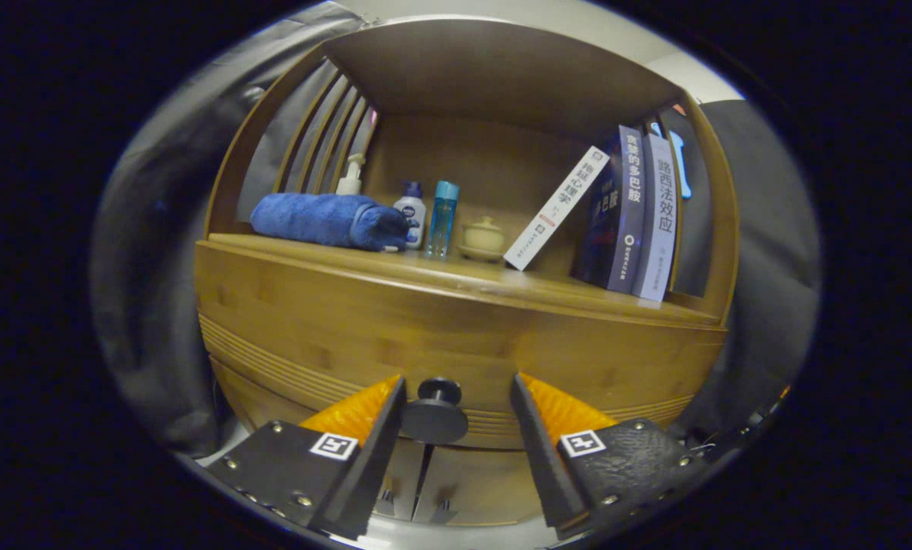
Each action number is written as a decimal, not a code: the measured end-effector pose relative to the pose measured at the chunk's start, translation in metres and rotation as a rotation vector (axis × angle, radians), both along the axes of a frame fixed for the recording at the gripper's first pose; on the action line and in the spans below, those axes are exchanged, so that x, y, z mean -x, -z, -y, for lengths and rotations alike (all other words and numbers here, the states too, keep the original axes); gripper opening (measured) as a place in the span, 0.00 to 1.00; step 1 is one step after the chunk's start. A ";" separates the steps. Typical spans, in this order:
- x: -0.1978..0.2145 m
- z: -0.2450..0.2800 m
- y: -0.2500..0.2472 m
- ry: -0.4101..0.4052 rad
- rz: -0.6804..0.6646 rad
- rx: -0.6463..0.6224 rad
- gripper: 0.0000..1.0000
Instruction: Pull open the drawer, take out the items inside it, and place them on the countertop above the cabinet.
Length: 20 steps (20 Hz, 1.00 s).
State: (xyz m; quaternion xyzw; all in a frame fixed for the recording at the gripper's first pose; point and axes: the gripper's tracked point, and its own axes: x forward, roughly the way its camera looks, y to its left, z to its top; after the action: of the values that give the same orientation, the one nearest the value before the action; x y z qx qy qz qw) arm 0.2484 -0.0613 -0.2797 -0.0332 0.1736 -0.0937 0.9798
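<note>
Gripper (456,393) fingers spread apart, gripping nothing; round black drawer knob (434,412) between fingertips, untouched. Wooden drawer front (334,336) shut, just ahead.

The gripper view rides on the gripper (456,397), facing close and level at the wooden cabinet's drawer front (456,336), its round dark knob (434,412) at 6 o'clock between the spread fingers.

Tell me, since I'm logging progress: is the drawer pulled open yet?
No, the drawer front sits flush with the cabinet, its knob between the open tongs.
</note>
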 end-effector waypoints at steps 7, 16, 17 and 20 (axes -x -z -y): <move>0.003 -0.008 0.008 0.087 -0.042 -0.100 0.33; 0.080 -0.022 -0.014 0.024 -0.054 -0.075 0.23; 0.094 -0.024 -0.018 0.021 -0.053 -0.080 0.23; 0.129 -0.030 -0.027 0.022 -0.059 -0.110 0.23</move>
State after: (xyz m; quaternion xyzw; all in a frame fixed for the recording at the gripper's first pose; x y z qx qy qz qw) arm 0.1190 -0.0311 -0.2528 0.0197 0.2074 -0.0937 0.9736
